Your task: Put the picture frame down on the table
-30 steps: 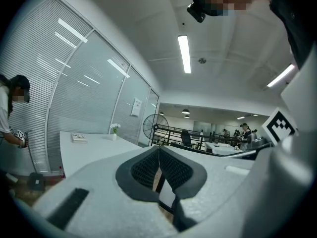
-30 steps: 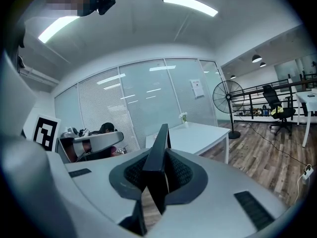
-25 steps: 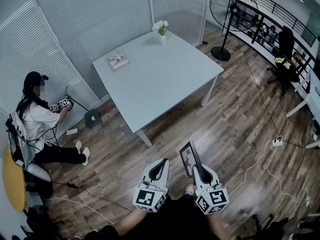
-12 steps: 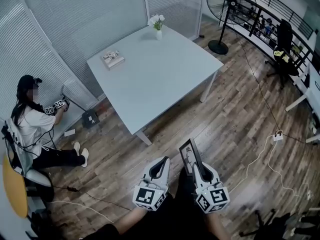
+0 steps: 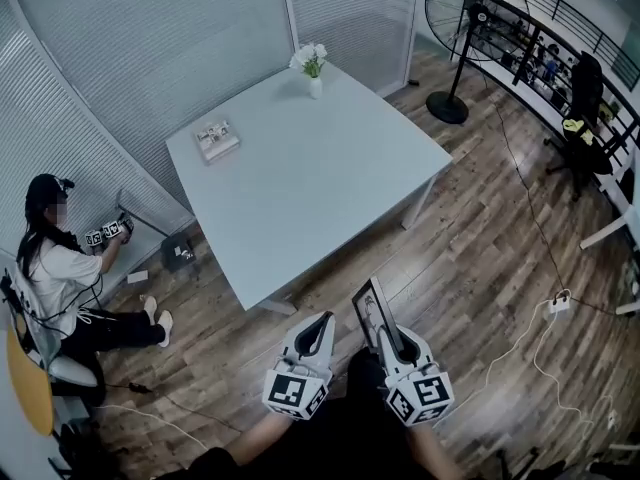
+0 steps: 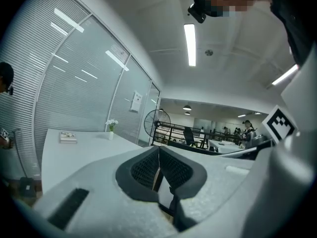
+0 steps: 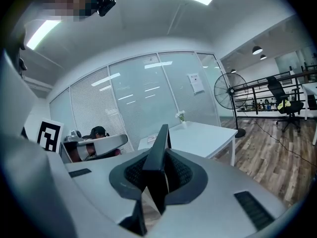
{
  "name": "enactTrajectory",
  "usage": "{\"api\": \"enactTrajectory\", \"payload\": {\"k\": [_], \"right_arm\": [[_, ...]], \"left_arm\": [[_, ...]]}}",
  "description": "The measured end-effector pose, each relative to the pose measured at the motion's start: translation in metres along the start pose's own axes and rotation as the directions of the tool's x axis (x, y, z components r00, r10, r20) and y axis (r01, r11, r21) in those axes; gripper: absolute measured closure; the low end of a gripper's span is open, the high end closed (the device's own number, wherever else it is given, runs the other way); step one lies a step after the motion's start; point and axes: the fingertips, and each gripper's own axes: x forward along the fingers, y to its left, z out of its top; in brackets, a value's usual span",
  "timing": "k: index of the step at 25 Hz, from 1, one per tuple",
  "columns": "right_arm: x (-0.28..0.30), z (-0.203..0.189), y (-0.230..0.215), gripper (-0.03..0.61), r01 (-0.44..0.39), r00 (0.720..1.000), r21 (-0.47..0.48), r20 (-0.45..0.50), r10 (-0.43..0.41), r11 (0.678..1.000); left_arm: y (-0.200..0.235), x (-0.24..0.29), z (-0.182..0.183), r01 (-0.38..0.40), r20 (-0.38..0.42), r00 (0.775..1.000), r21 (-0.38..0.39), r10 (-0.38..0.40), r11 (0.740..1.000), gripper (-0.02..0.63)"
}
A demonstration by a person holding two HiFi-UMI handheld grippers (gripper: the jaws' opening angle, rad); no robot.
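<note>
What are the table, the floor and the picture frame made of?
Table: likely laminate or painted board, smooth, matte pale grey, no grain. Floor: wood or wood-look planks, brown streaks and seams. Picture frame: black, smooth edge; plastic or painted wood, can't tell.

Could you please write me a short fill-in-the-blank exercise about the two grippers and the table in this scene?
The right gripper holds the picture frame above the wooden ____, short of the table.
The left gripper has its jaws ____, with nothing between them.
The vase on the table holds ____ flowers.
Missing words: floor; shut; white.
</note>
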Motion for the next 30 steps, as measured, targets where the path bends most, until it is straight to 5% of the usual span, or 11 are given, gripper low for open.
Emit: {"api": "enactTrajectory", "payload": {"k": [7, 15, 30], "right_arm": [[0.054, 0.052, -0.093, 0.520, -0.056, 0.998, -0.025, -0.028, 0.055, 0.998], [0.104, 0.086, -0.157, 0.520, -0.089, 0.996, -0.026, -0.032, 0.088, 0.996], [0.276, 0.134, -0.214, 0.520, -0.123, 0.989, -0.018, -0.080, 0.121, 0.992]], "left_arm": [[-0.006, 0.109, 0.017, -0.055, 0.009, 0.998, -0.023, 0.055, 0.998, 0.597], [-0.006, 0.172, 0.026, -0.104, 0.014, 0.994, -0.024, 0.104, 0.994, 0.597], [0.108, 0.319, 0.048, -0.126, 0.019, 0.992, -0.049, 0.127, 0.991, 0.597]]}}
